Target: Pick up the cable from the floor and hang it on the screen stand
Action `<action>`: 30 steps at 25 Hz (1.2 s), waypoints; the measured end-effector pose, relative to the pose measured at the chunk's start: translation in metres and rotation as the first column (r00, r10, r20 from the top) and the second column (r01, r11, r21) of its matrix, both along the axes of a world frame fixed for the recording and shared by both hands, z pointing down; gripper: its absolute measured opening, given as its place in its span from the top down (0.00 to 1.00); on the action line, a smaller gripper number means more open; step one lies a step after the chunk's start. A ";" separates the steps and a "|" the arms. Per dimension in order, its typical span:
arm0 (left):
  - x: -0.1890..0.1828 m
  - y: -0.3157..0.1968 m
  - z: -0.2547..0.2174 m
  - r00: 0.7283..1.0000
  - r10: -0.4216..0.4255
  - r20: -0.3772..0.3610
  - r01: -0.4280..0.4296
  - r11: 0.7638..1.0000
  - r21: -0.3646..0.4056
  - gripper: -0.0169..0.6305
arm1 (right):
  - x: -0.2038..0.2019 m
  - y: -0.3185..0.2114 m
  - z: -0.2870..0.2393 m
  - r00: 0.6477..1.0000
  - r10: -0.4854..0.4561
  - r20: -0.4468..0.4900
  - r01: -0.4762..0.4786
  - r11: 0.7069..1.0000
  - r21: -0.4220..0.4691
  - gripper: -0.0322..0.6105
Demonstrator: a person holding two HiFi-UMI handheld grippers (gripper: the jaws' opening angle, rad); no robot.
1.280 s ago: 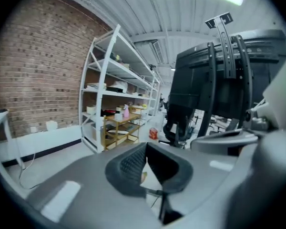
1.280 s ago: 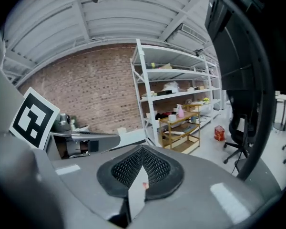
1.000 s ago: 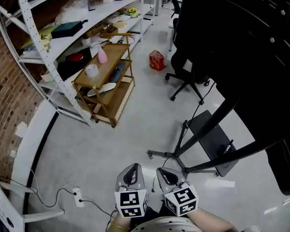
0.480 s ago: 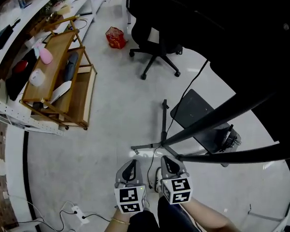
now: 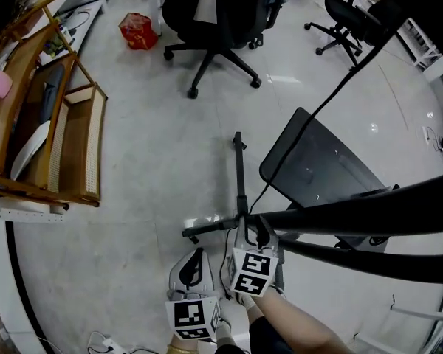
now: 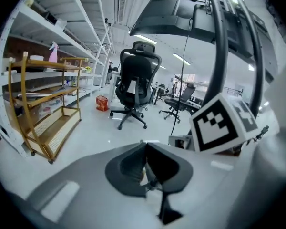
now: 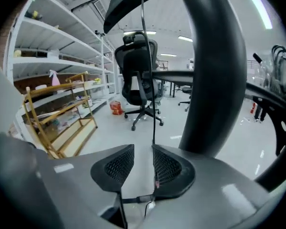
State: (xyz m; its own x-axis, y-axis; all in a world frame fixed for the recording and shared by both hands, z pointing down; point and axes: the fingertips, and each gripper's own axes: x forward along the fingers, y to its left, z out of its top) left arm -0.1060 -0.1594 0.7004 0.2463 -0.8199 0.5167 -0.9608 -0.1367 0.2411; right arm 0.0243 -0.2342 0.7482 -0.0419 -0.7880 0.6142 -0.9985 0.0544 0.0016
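A thin black cable [image 5: 321, 113] hangs from the top of the black screen stand [image 5: 354, 218] down to my right gripper [image 5: 252, 231], which sits against the stand's lower bar. In the right gripper view the cable [image 7: 149, 80] drops straight between the jaws of that gripper [image 7: 143, 160] and lies along the right pad [image 7: 164, 166]. Those jaws are opening, with a gap between the cable and the left pad. My left gripper [image 5: 196, 262] hangs lower and to the left, over the floor. In its own view the left gripper [image 6: 144, 151] is shut and holds nothing.
The stand's dark base plate [image 5: 317, 169] and its thin legs [image 5: 238, 169] lie on the grey floor in front of me. A black office chair [image 5: 214, 21] and a red bag [image 5: 138, 32] stand beyond. A wooden trolley [image 5: 55, 135] is at the left. A power strip [image 5: 107, 343] lies bottom left.
The head view has swung right and down toward the stand. My right gripper has gone up and forward to the stand's bar, while the left gripper stays low beside it.
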 end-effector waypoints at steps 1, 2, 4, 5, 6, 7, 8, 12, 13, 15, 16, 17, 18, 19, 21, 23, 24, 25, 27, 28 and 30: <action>0.000 -0.001 0.011 1.000 0.006 0.002 -0.006 1.000 -0.001 0.96 | 0.002 -0.005 0.011 0.999 0.035 -0.006 -0.035 0.999 0.004 0.77; -0.001 -0.002 0.021 1.000 0.013 0.007 -0.013 1.000 -0.004 0.96 | 0.003 -0.009 0.021 0.998 0.067 -0.004 -0.067 0.998 0.008 0.77; -0.003 -0.004 0.042 0.999 0.026 0.019 -0.026 1.000 -0.015 0.96 | 0.004 -0.017 0.037 0.994 0.109 0.004 -0.109 0.994 0.011 0.77; -0.004 -0.005 0.051 0.999 0.028 0.025 -0.027 0.999 -0.025 0.96 | 0.004 -0.021 0.045 0.993 0.120 -0.001 -0.120 0.993 0.010 0.77; -0.006 -0.005 0.060 0.999 0.026 0.028 -0.025 0.999 -0.035 0.96 | 0.004 -0.025 0.052 0.992 0.126 -0.011 -0.126 0.992 0.009 0.77; -0.008 -0.006 0.067 0.999 0.022 0.028 -0.021 0.999 -0.044 0.96 | 0.005 -0.028 0.058 0.991 0.134 -0.024 -0.134 0.991 0.007 0.78; -0.011 -0.006 0.073 1.000 0.016 0.027 -0.014 0.999 -0.052 0.96 | 0.005 -0.031 0.063 0.989 0.145 -0.036 -0.145 0.989 0.007 0.78; -0.017 -0.006 0.087 1.000 -0.011 0.015 0.012 0.997 -0.075 0.96 | 0.011 -0.040 0.067 0.969 0.245 -0.038 -0.245 0.969 0.026 0.81; -0.017 -0.005 0.089 1.000 -0.013 0.012 0.013 0.997 -0.080 0.96 | 0.014 -0.042 0.067 0.962 0.272 -0.034 -0.271 0.962 0.030 0.81; -0.018 -0.004 0.092 1.000 -0.010 0.013 0.011 0.996 -0.086 0.96 | 0.018 -0.045 0.067 0.953 0.298 -0.045 -0.297 0.954 0.031 0.91; -0.018 -0.004 0.092 1.000 -0.008 0.013 0.009 0.996 -0.087 0.96 | 0.018 -0.047 0.067 0.955 0.293 -0.053 -0.292 0.956 0.030 0.93; -0.019 -0.004 0.092 1.000 -0.009 0.012 0.010 0.996 -0.089 0.96 | 0.017 -0.048 0.067 0.958 0.280 -0.055 -0.279 0.960 0.027 0.93; -0.019 -0.004 0.092 1.000 -0.010 0.011 0.011 0.996 -0.089 0.96 | 0.016 -0.048 0.067 0.962 0.266 -0.052 -0.265 0.964 0.022 0.93; -0.020 -0.005 0.091 1.000 -0.011 0.009 0.012 0.996 -0.088 0.96 | 0.015 -0.047 0.067 0.966 0.255 -0.047 -0.255 0.967 0.018 0.93; -0.022 -0.007 0.087 1.000 -0.010 0.010 0.011 0.997 -0.081 0.96 | 0.013 -0.043 0.066 0.971 0.236 -0.042 -0.235 0.972 0.012 0.94; -0.023 -0.007 0.081 1.000 -0.009 0.013 0.010 0.998 -0.069 0.96 | 0.010 -0.035 0.061 0.978 0.203 -0.039 -0.203 0.979 0.014 0.94; -0.023 -0.007 0.077 1.000 -0.007 0.015 0.008 0.998 -0.063 0.96 | 0.007 -0.030 0.057 0.983 0.180 -0.032 -0.180 0.984 0.016 0.94; -0.023 -0.006 0.073 1.000 -0.005 0.017 0.006 0.998 -0.057 0.96 | 0.004 -0.023 0.052 0.988 0.154 -0.021 -0.153 0.988 0.018 0.94; -0.022 -0.001 0.060 1.000 0.004 0.025 -0.003 0.999 -0.045 0.96 | -0.003 -0.004 0.039 0.996 0.092 0.008 -0.092 0.996 0.017 0.94; -0.021 0.003 0.052 0.999 0.012 0.030 -0.010 0.999 -0.039 0.96 | -0.006 0.009 0.030 0.998 0.058 0.021 -0.058 0.998 0.017 0.94; -0.018 0.014 0.032 0.999 0.029 0.041 -0.028 0.999 -0.030 0.96 | -0.012 0.036 0.008 0.999 -0.009 0.037 0.009 1.000 0.020 0.94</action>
